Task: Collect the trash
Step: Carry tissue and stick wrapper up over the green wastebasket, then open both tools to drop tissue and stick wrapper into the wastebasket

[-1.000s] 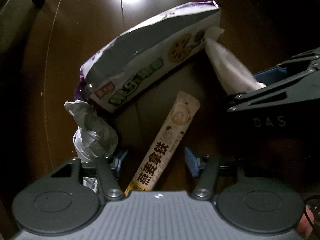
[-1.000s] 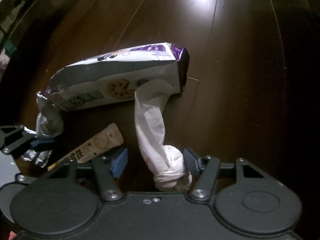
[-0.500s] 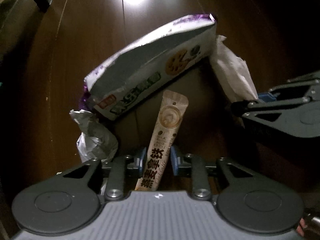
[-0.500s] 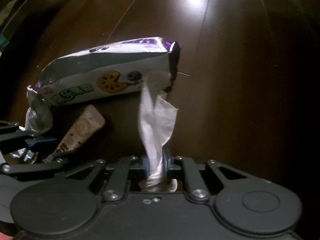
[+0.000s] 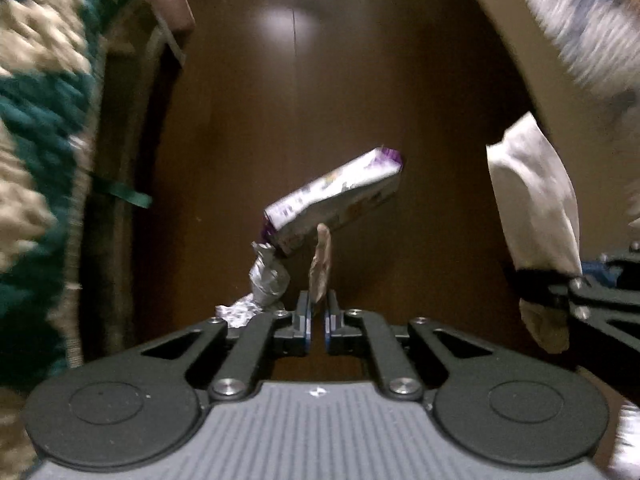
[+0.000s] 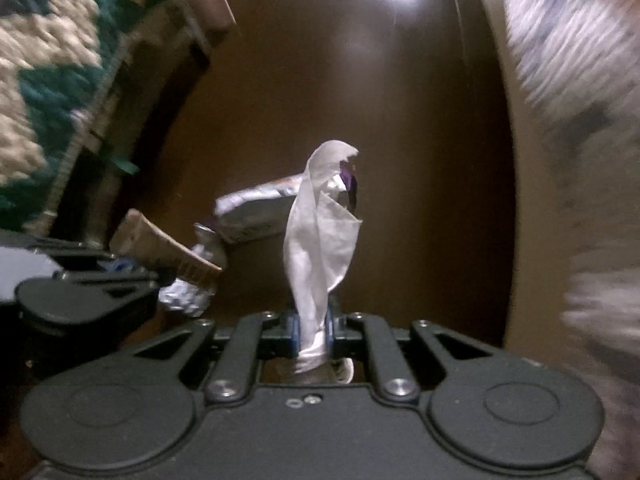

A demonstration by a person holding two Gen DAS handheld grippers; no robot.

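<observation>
My left gripper (image 5: 316,322) is shut on a thin beige drink sachet (image 5: 321,266) and holds it well above the dark wooden floor (image 5: 320,100). My right gripper (image 6: 312,332) is shut on a white crumpled tissue (image 6: 320,236), which stands up from the jaws; it also shows in the left wrist view (image 5: 536,200). Below on the floor lie a purple-and-white snack bag (image 5: 332,196) and a crumpled silver foil wrapper (image 5: 266,276). The sachet in the left gripper shows in the right wrist view (image 6: 160,246).
A cream and teal knitted rug (image 5: 36,120) runs along the left, with a low wooden furniture edge (image 5: 164,12) beside it. A blurred pale fabric surface (image 6: 580,80) fills the right side.
Both grippers have lifted high off the floor with their items; the snack bag and foil wrapper stay behind, now small and far below. The view has swung to show the rug.
</observation>
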